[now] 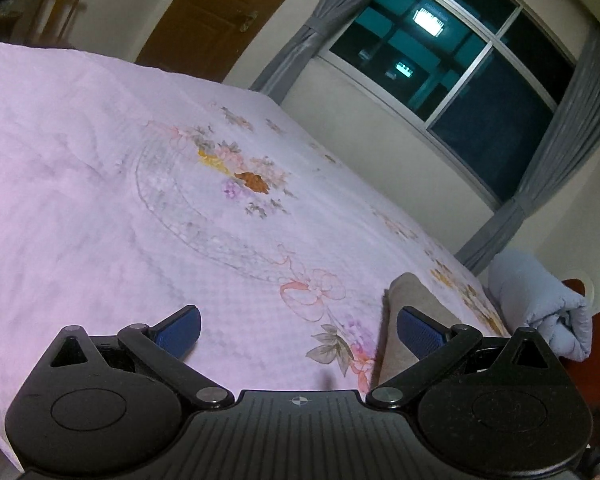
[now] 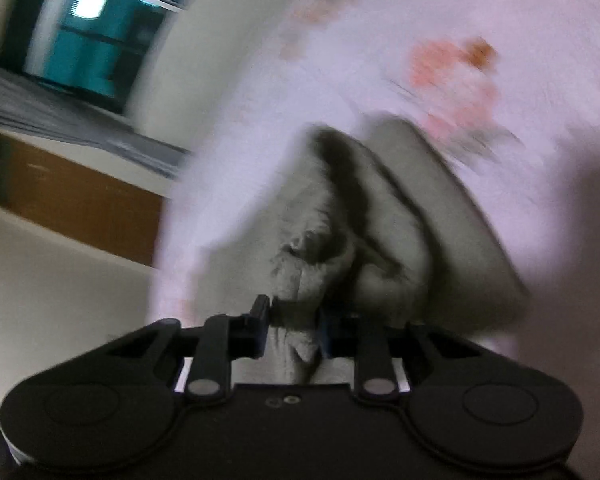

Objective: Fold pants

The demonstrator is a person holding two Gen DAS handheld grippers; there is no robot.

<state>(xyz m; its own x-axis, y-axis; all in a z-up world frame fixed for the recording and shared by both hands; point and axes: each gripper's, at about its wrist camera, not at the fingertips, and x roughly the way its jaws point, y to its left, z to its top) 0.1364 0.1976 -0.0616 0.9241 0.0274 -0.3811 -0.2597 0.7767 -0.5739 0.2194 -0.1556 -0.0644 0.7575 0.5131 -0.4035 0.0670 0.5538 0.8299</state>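
— Your left claw is wide open, right?

— Yes. Seen from your left wrist, its two blue pads stand far apart and nothing is between them. They hang just over the pink bedspread with its flower print. You are not holding anything on that side.

— Where are the pants there?

— You can see the grey pants low on the right, lying on the bedspread. Your right-side pad sits in front of them. I cannot tell if it touches the cloth.

— What else is in that view?

— A rolled pale blue blanket sits past the bed's edge on the right. Behind the bed there is a window with grey curtains, and a brown door to the left of it.

— Now your right wrist view. What is your right claw doing?

— Your right claw is pinched narrow on the pants. A bunch of grey cloth is squeezed between its pads, and some sticks out behind them toward the camera. The rest of the pants spreads out ahead in a crumpled heap on the pink bedspread.

— Is that picture clear?

— No, it is blurry, mostly around the edges. You can still make out the window at the top left.
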